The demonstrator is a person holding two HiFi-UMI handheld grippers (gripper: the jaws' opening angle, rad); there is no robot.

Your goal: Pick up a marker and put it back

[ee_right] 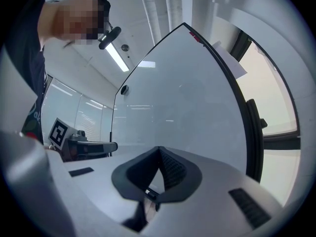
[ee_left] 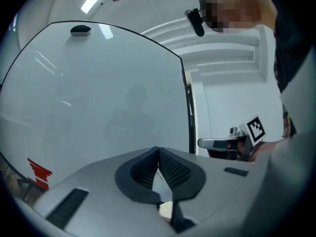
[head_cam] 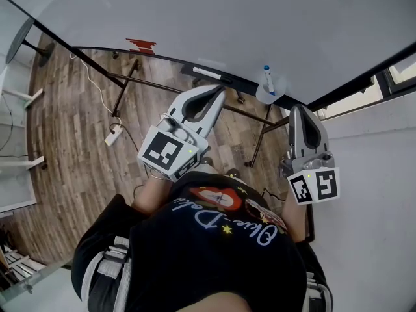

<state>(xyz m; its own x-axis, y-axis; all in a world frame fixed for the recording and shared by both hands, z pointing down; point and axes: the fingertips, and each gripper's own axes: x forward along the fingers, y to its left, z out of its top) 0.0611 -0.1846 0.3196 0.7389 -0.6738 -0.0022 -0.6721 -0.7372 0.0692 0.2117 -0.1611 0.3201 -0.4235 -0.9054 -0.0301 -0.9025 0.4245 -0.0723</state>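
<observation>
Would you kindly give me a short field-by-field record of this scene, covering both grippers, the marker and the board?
left gripper: shut, empty, facing the whiteboard
right gripper: shut, empty, also facing the whiteboard
marker: blue-capped, upright in a small holder at the whiteboard's edge, touched by neither gripper
whiteboard: mostly blank, with a red mark near one corner
floor: wood planks
</observation>
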